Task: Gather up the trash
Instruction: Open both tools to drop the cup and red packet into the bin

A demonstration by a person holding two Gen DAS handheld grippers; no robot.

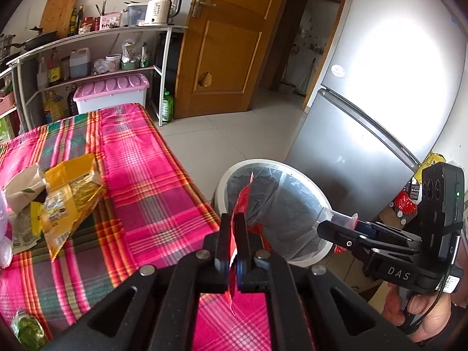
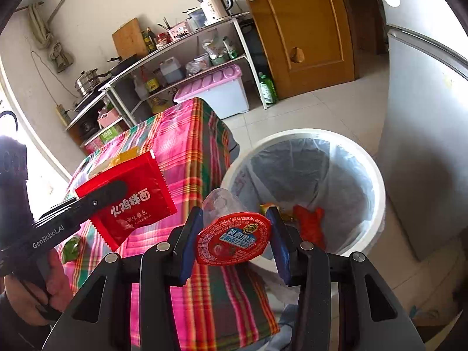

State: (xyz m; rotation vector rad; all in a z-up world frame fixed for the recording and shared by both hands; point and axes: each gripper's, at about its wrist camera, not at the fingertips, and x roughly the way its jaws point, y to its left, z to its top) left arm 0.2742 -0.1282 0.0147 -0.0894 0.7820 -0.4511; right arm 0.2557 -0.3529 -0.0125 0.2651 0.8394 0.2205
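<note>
My left gripper (image 1: 233, 219) is shut on a flat red sauce packet (image 1: 241, 201), seen edge-on above the table's corner by the bin. In the right wrist view the same packet (image 2: 131, 201) shows its printed face, pinched by the left gripper (image 2: 117, 188). My right gripper (image 2: 235, 222) is shut on a clear jelly cup with a red foil lid (image 2: 234, 238), held near the rim of the white trash bin (image 2: 307, 133). The bin (image 1: 231, 172) has a clear liner, with red wrappers (image 2: 310, 222) lying inside. The right gripper (image 1: 324, 228) hangs over the bin's right rim.
A pink plaid tablecloth (image 1: 140, 175) covers the table, which carries yellow wrappers (image 1: 70, 196), a crumpled paper bag (image 1: 23, 181) and a green wrapper (image 1: 27, 330). A silver fridge (image 1: 365, 117) stands right of the bin. A shelf rack (image 1: 96, 38), a pink-lidded box (image 1: 111, 90) and a wooden door (image 1: 228, 44) stand behind.
</note>
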